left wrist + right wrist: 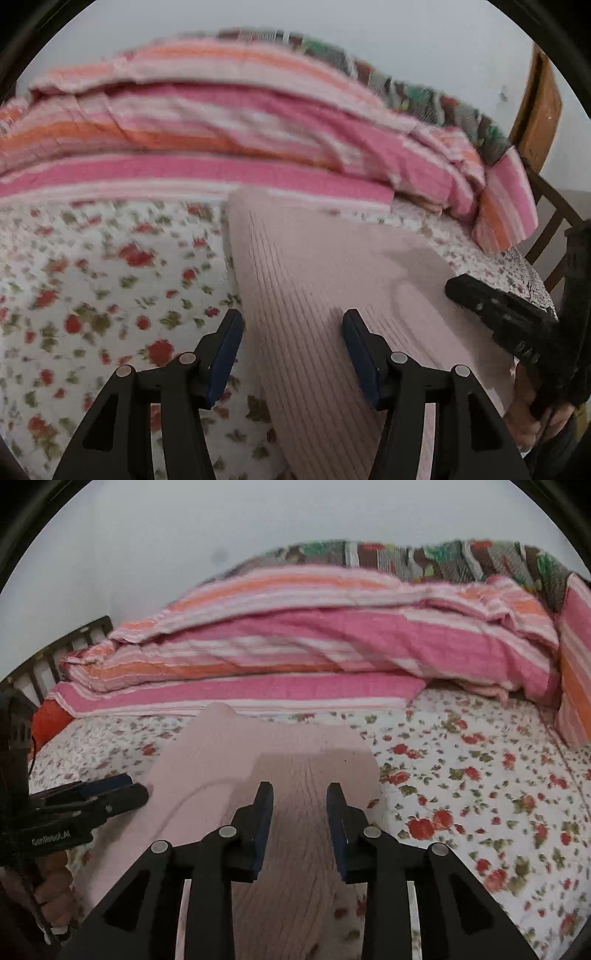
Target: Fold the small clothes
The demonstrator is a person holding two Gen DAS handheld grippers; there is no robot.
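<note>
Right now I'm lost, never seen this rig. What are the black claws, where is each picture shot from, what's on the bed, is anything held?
There is no robot arm. A person holds a two-finger claw in each hand, and a fisheye camera on each claw looks forward along its fingers.

The left wrist view shows the left claw at the bottom, fingers apart, with the other claw at the right edge. The right wrist view shows the right claw, also open, with the left one at the left edge.

Both hang over a pale pink ribbed knit garment lying on a floral bedsheet. A pink and orange striped quilt is piled behind it, against a wall.

Nothing is held: the garment passes under each open claw, ungripped. Both views are a bit blurred.
</note>
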